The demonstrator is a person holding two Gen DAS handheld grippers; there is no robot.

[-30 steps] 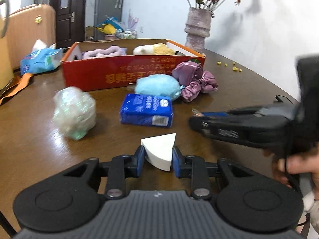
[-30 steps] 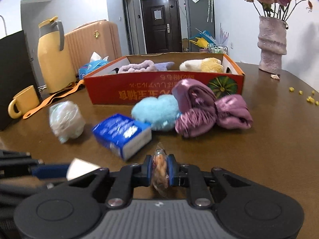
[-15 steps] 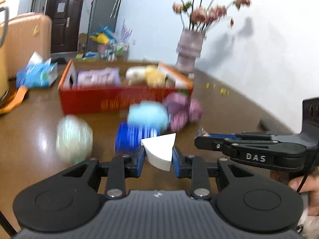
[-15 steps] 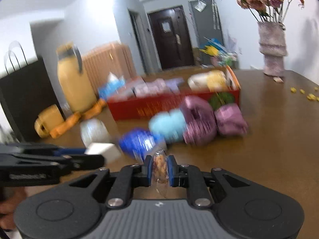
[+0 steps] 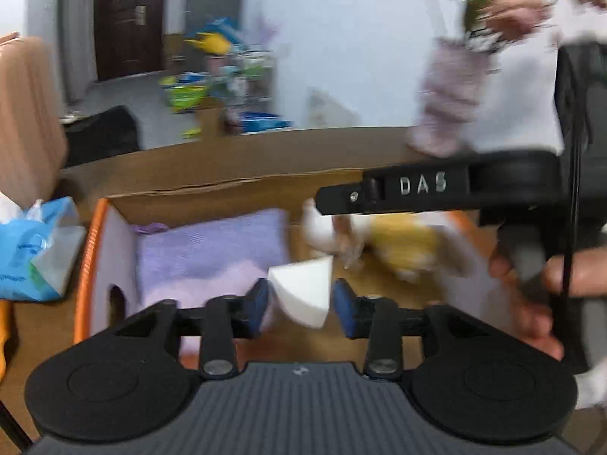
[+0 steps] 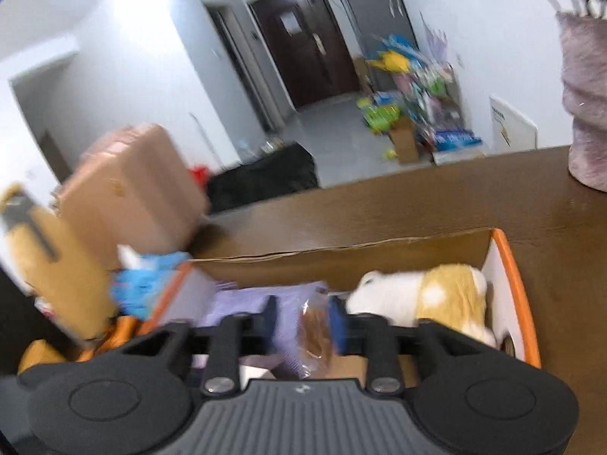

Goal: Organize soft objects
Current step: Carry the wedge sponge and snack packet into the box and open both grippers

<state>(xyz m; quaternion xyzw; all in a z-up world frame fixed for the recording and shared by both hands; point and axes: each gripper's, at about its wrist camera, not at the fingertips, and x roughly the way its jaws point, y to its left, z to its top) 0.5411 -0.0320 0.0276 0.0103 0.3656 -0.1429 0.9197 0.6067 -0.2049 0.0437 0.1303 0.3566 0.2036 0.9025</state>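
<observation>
My left gripper (image 5: 301,305) hangs over the orange-rimmed cardboard box (image 5: 89,250). Its jaws are opening, and a white wedge sponge (image 5: 303,288) sits loose between them with a gap at the right pad. My right gripper (image 6: 303,320) is over the same box (image 6: 512,273), jaws also opening. A clear packet with brown contents (image 6: 315,330) lies against the right pad, clear of the left one. Inside the box are a purple cloth (image 5: 212,246) and a white-and-yellow plush (image 6: 436,295). In the left wrist view the right gripper (image 5: 326,201) crosses above the plush (image 5: 402,250).
A blue tissue pack (image 5: 34,250) lies left of the box. A pink vase (image 6: 584,113) stands on the brown table at the far right. A yellow flask (image 6: 49,265) and a tan suitcase (image 6: 132,189) are at the left. A hand (image 5: 531,303) holds the right gripper.
Both grippers swept forward from above the table to above the box. Their jaws, shut on the sponge and the packet before, now stand wider apart.
</observation>
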